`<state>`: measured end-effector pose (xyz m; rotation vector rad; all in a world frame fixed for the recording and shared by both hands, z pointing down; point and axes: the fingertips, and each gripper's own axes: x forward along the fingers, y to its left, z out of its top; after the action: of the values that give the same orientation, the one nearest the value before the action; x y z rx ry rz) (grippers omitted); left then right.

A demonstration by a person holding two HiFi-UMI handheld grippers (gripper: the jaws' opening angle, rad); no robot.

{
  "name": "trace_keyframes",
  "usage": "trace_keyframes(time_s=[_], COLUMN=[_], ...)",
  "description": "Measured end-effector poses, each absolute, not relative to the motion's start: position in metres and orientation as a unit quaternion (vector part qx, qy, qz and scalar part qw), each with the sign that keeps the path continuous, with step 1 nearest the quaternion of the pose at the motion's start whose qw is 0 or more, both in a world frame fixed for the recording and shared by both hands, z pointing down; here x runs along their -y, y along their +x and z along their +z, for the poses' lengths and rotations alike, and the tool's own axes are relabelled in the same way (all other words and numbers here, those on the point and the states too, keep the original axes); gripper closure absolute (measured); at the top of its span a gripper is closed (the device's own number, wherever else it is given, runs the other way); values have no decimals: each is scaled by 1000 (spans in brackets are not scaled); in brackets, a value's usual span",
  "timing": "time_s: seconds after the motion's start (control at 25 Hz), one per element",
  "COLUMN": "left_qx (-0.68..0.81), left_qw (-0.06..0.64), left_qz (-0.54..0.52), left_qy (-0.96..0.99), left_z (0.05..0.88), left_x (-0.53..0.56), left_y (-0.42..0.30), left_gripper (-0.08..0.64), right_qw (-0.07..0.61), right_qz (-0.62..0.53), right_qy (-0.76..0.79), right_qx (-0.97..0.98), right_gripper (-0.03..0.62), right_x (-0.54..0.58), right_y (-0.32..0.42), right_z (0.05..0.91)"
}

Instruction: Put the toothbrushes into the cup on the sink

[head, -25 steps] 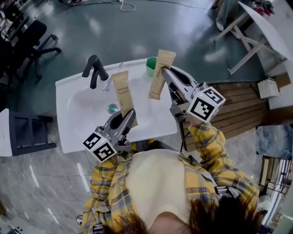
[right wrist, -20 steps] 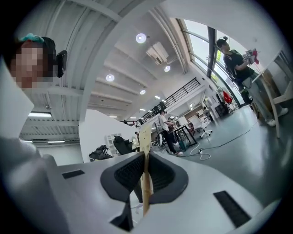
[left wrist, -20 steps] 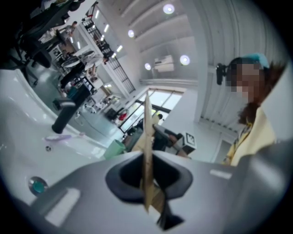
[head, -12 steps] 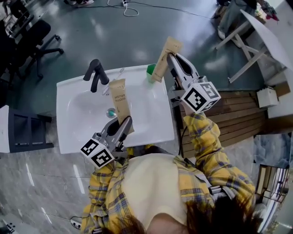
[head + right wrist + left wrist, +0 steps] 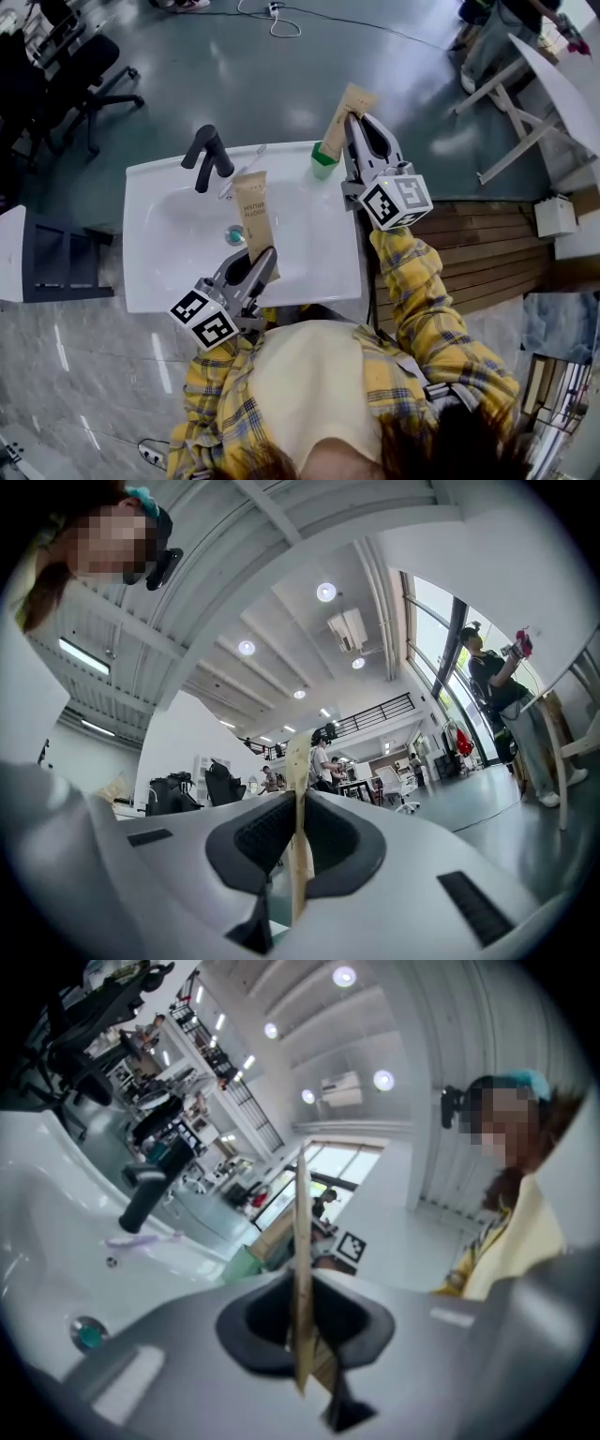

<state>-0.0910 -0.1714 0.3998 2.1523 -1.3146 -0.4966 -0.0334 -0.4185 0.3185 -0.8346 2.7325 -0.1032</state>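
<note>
My left gripper (image 5: 266,255) is clamped on the lower end of a tan toothbrush packet (image 5: 254,208). The packet runs on beyond the jaw tips over the basin of the sink (image 5: 155,277), and its print reads TOOTH BRUSH. My right gripper (image 5: 353,122) is closed the same way on a second tan packet (image 5: 343,114), whose lettering I cannot read. The green cup (image 5: 323,169) stands just beside those jaw tips, to their left. The packet's lower end meets the cup's rim, but I cannot tell whether it is inside.
</note>
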Motion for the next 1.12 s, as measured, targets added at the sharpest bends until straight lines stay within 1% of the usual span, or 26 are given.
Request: trace_keyframes(time_s=[0.28,0.88,1.12], left_qx=[489,488,482], left_qw=[284,287,288], left_qz=[-183,-182,-182], left_qy=[804,804,807], left_z=[402,405,404], left_x=[173,175,175], left_y=[-89,-90,-90], left_gripper=[532,532,532], right_qw=[107,18,8], right_qz=[-47,-49,-47], right_qy=[-293,-290,-297], right_qx=[-949,-956,-954], right_gripper=[557,557,557], right_x=[425,422,421], right_y=[-43,-51,-49], right_z=[357,396,395])
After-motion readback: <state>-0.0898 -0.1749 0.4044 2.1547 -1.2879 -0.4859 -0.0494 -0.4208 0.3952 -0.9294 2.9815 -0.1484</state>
